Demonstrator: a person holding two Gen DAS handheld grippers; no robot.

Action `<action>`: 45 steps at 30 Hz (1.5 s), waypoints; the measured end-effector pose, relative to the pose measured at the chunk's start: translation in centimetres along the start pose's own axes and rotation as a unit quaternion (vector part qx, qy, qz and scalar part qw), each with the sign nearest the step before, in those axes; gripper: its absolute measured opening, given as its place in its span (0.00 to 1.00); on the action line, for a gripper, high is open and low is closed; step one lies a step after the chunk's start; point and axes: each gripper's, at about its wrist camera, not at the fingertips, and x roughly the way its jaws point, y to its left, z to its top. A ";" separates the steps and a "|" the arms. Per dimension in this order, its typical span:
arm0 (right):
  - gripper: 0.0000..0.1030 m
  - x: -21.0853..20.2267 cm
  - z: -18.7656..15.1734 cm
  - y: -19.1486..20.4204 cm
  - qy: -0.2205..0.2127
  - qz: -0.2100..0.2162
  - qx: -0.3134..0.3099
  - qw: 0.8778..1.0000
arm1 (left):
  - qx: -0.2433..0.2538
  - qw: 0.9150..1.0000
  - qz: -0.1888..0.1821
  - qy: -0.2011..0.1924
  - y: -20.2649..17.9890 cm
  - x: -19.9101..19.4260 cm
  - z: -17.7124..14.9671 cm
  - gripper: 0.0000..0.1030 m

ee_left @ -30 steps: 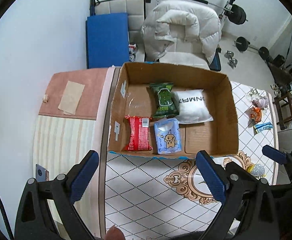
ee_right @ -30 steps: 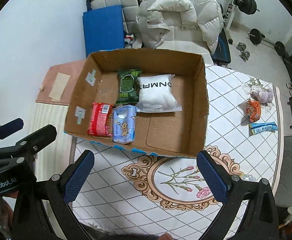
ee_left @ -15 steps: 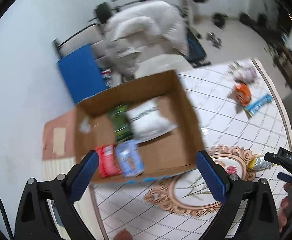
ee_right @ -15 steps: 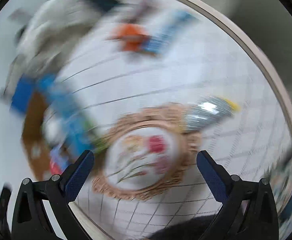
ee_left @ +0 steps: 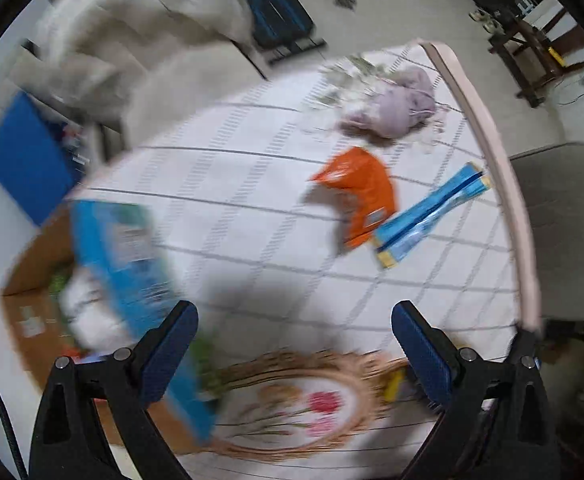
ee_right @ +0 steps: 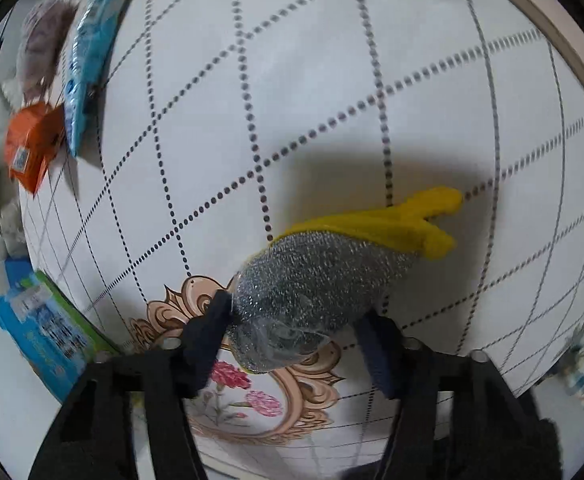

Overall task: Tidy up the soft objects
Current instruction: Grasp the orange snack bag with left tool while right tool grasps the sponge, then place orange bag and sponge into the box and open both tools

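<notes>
**Right wrist view: fish-shaped scrubber between the claw's fingers**

Right wrist view showed the right claw (ee_right: 296,332) clenched around the head end of a silver, glittery fish-shaped scrubber (ee_right: 316,280) lying on the worktop (ee_right: 332,80). Its long axis ran away from the claw, up and to the right, its yellow tail (ee_right: 424,220) pointing toward the worktop's rim. The left claw (ee_left: 292,344) hung released above the worktop, near an orange packet (ee_left: 360,192) and a blue packet (ee_left: 428,216).

One orange packet (ee_left: 358,196), one blue packet (ee_left: 428,216), one fish-shaped scrubber (ee_right: 332,276) (silver and yellow), one box (ee_left: 127,264)
</notes>
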 end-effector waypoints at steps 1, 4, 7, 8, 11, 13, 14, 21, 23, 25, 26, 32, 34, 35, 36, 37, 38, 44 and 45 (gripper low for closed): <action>0.58 -0.7 0.4 0.6 -0.012 -0.020 -0.035 0.999 | -0.006 1.000 -0.015 0.013 -0.3 0.9 1.0 0.96; 0.57 -2.1 1.9 2.0 -0.029 -0.074 -0.137 0.987 | -0.022 0.998 -0.043 0.041 -1.2 3.3 3.6 0.96; 0.57 -3.3 4.2 3.8 -0.045 -0.142 -0.235 0.961 | -0.039 0.995 -0.061 0.064 -1.7 5.8 5.7 0.96; 0.57 -3.6 5.1 4.4 -0.048 -0.160 -0.259 0.951 | -0.045 0.994 -0.070 0.074 -2.0 6.7 6.3 0.96; 0.57 -3.6 7.3 5.7 -0.029 -0.187 -0.295 0.937 | -0.069 0.989 -0.091 0.094 -2.1 8.8 7.6 0.96; 0.58 -3.5 8.3 6.4 -0.021 -0.195 -0.306 0.931 | -0.076 0.987 -0.096 0.101 -2.3 9.7 8.2 0.96; 0.60 -3.5 8.7 6.6 -0.019 -0.196 -0.306 0.931 | -0.077 0.987 -0.095 0.102 -2.3 10.0 8.4 0.96; 0.74 -4.8 10.1 6.2 -0.009 -0.147 -0.269 0.952 | -0.057 0.991 -0.070 0.099 -3.6 11.0 9.2 0.69; 0.74 -4.8 10.5 5.7 -0.005 -0.140 -0.252 0.957 | -0.044 0.993 -0.053 0.097 -4.1 11.4 9.3 0.53; 0.74 -4.4 10.9 5.6 0.000 -0.135 -0.233 0.963 | -0.041 0.993 -0.048 0.097 -4.3 11.7 9.0 0.43; 0.74 -4.2 11.1 5.4 0.000 -0.131 -0.221 0.966 | -0.039 0.994 -0.044 0.089 -4.3 11.4 8.9 0.42; 0.52 -4.6 11.4 4.4 -0.038 -0.142 -0.202 0.968 | -0.043 0.998 -0.031 0.038 -3.1 8.8 6.2 0.39; 0.51 -5.6 9.9 5.2 -0.049 -0.139 -0.219 0.964 | -0.049 0.998 -0.040 0.013 -1.9 6.6 4.4 0.39; 0.50 -6.5 8.7 6.0 -0.058 -0.135 -0.235 0.961 | -0.050 0.998 -0.045 -0.002 -1.1 5.1 3.1 0.39; 0.50 -7.0 7.7 6.6 -0.063 -0.131 -0.246 0.958 | -0.052 0.997 -0.053 -0.016 -0.3 3.7 1.7 0.39; 0.50 -7.8 6.8 7.5 -0.069 -0.124 -0.260 0.955 | -0.056 0.996 -0.063 -0.029 0.7 2.3 0.1 0.39; 0.50 -8.7 5.2 8.7 -0.075 -0.115 -0.280 0.950 | -0.062 0.995 -0.073 -0.042 1.8 0.8 -1.5 0.39; 0.50 -12.5 -4.4 16.6 -0.088 -0.058 -0.388 0.916 | -0.099 0.987 -0.082 -0.101 11.1 -6.7 -10.8 0.39; 0.50 -12.5 -6.7 19.2 -0.089 -0.049 -0.412 0.906 | -0.104 0.986 -0.077 -0.105 12.9 -7.5 -12.0 0.39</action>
